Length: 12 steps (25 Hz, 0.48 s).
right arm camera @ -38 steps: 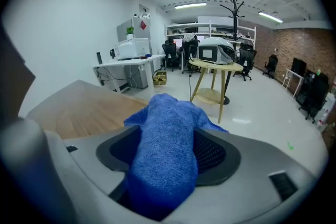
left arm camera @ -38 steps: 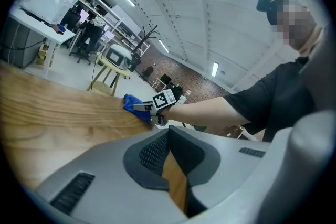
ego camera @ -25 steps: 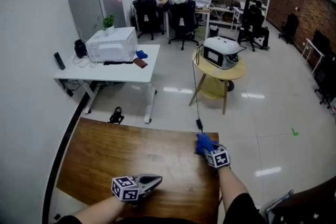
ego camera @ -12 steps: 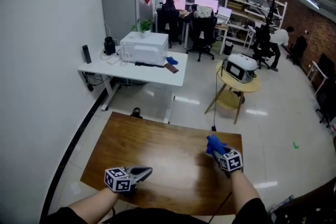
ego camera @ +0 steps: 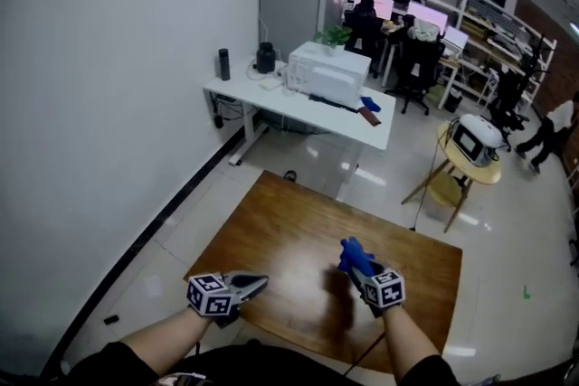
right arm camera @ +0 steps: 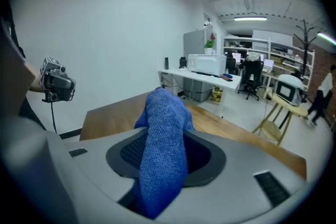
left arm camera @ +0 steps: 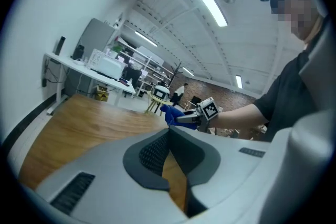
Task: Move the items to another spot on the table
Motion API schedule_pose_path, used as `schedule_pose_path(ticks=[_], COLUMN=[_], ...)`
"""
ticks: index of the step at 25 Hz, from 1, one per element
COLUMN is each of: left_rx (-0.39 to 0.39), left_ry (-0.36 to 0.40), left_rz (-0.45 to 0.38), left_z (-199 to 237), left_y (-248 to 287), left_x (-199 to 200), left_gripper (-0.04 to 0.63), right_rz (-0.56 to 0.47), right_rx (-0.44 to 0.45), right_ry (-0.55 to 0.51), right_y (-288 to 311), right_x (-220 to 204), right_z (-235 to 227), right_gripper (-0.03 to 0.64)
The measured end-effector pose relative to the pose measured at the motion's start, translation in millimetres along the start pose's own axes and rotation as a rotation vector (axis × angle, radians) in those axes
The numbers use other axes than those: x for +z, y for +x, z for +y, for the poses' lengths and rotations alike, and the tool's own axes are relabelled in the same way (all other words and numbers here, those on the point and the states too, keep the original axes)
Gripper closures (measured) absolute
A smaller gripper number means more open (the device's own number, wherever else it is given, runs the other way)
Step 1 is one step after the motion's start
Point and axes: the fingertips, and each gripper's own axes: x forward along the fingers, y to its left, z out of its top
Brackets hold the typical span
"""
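Observation:
A blue cloth (ego camera: 352, 252) sticks up out of my right gripper (ego camera: 359, 265), which is shut on it above the right half of the wooden table (ego camera: 282, 224). In the right gripper view the cloth (right arm camera: 163, 113) fills the space between the jaws of the right gripper (right arm camera: 167, 136) and hangs down in front of them. My left gripper (ego camera: 259, 283) hovers over the table's near left part, shut, with nothing in it; its tips meet (left arm camera: 169, 129). From the left gripper view, the cloth (left arm camera: 169, 113) and the right gripper (left arm camera: 185, 119) show to the right.
A white wall runs along the left. Beyond the table stand a white desk (ego camera: 298, 108) with a white appliance (ego camera: 327, 75) and a round wooden stand (ego camera: 469, 165) carrying a device. People sit at desks far back. The left gripper (right arm camera: 56, 84) shows at the left of the right gripper view.
The head view has swung, so the room has shifted right in the picture. The right gripper with the cloth has come in from the table's far right corner towards its middle. The left gripper stays shut.

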Motion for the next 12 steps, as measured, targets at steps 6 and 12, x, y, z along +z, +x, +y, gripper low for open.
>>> schedule_pose_path(ticks=[6, 12], left_rx=[0.101, 0.123], left_ry=[-0.066, -0.113], left_rz=[-0.069, -0.097], left_z=[29.5, 83.9], left_y=[-86.9, -192.5], left_x=[-8.3, -30.8], left_gripper=[0.603, 0.603], right_rz=[0.042, 0.054], right_rx=[0.164, 0.249], right_ry=[-0.118, -0.159], right_y=[57.5, 121.5], right_x=[33.8, 57.7], right_z=[132.7, 273.5], right_gripper=[0.465, 0.465])
